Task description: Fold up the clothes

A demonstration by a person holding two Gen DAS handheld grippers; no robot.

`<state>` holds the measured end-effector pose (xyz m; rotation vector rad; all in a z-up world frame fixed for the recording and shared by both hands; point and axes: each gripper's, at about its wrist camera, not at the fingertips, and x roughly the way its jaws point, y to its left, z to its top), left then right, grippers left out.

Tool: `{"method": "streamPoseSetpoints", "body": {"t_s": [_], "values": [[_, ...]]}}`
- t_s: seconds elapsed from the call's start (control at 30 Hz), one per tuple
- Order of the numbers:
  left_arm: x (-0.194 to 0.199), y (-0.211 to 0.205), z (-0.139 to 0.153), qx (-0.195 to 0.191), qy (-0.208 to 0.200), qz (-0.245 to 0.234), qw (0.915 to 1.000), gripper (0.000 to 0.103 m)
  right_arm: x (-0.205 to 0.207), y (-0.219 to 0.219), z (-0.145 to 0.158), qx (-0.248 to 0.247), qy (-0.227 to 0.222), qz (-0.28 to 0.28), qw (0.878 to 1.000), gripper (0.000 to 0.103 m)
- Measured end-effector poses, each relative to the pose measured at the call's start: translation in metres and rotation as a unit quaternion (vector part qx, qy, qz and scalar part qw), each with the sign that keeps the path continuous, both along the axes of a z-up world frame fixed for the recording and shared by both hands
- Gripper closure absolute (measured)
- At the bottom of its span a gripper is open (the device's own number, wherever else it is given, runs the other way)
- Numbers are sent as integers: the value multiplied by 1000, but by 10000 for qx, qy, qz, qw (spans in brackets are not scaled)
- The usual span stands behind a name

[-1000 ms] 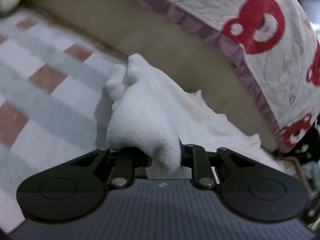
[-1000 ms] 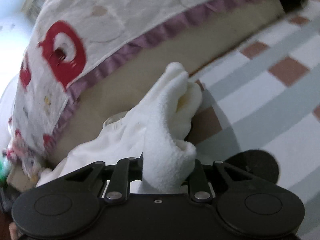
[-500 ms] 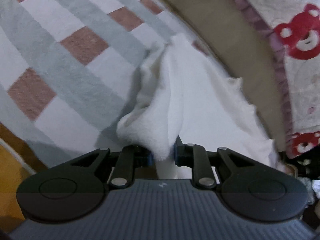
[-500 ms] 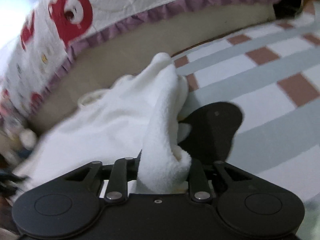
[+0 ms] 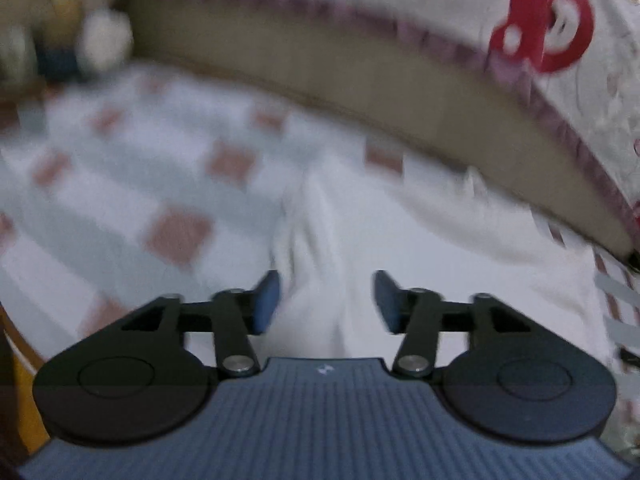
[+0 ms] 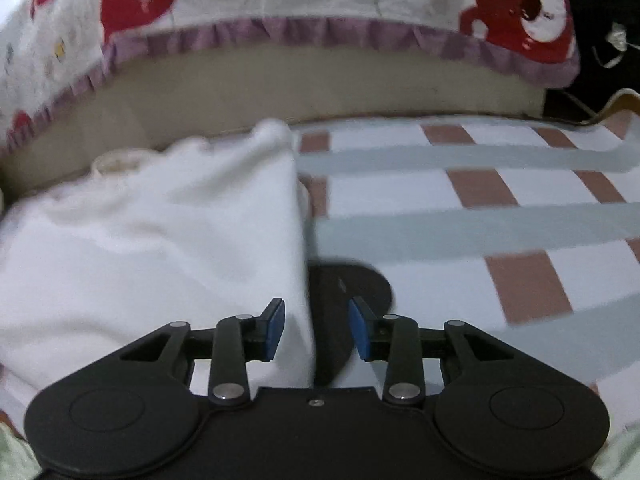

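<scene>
A white fleece garment (image 5: 420, 248) lies spread on the checked sheet (image 5: 120, 200); this view is blurred. My left gripper (image 5: 326, 300) hovers over its near part. Its jaws are opening, and the cloth lies below the blue pads (image 5: 266, 302) without being pressed. In the right wrist view the garment (image 6: 160, 248) fills the left half, with a straight folded edge running down the middle. My right gripper (image 6: 317, 328) sits at that edge, jaws opening, pads (image 6: 276, 328) clear of the cloth. A black rounded shape (image 6: 352, 288), likely part of the left gripper, shows just beyond.
A quilt with red bear prints and a purple frill (image 6: 300, 32) overhangs a beige mattress side (image 6: 320, 92) behind the garment. The pink, grey and white checked sheet (image 6: 500, 216) stretches to the right. Blurred clutter (image 5: 60, 40) stands far left, and a wooden edge (image 5: 16, 360) at lower left.
Both grippers were shut on bunched folds of the white garment; now both have let go with their jaws apart. The garment has dropped flat onto the sheet, and both views have swung.
</scene>
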<state>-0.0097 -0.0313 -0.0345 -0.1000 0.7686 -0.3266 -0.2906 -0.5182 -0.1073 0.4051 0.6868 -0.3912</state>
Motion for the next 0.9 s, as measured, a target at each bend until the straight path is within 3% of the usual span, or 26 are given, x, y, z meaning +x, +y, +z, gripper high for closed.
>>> {"method": "streamPoseSetpoints", "body": {"t_s": [0.1,0.13,0.17,0.23,0.33,0.4,0.5,0.6,0.67,0.83,0.9], "values": [[6,-8,19,357,-815,-113,9960,25,13,-18,12,393,-455,72,9982,61],[18,-21,14,437,-685,-613,9948,13,19,-25,14,514,-559,86,9971,61],[31,-35,8,525,-542,-1080,9913,12,31,-33,12,601,-573,101,9965,61],[58,-67,-14,945,-151,-1321,9866,12,54,-48,10,789,-536,148,9953,61],[99,-94,-40,1200,137,-1016,9875,12,85,-68,4,1131,-604,48,9917,61],[124,-100,-52,993,427,-548,9926,13,103,-74,1,1335,-651,-123,9888,61],[148,-110,-66,791,463,-508,9945,12,131,-73,-1,1518,-508,-262,9868,56],[151,-116,-81,1218,447,-466,9904,12,153,-66,6,1422,-41,-236,9895,50],[152,-107,-92,1004,499,-432,9928,8,167,-60,7,1305,175,-38,9913,40],[170,-77,-110,46,1094,-276,9936,4,188,-54,-8,916,351,0,9952,39],[170,-73,-112,-63,1037,-274,9942,4,194,-52,-17,625,396,-35,9973,39]]}}
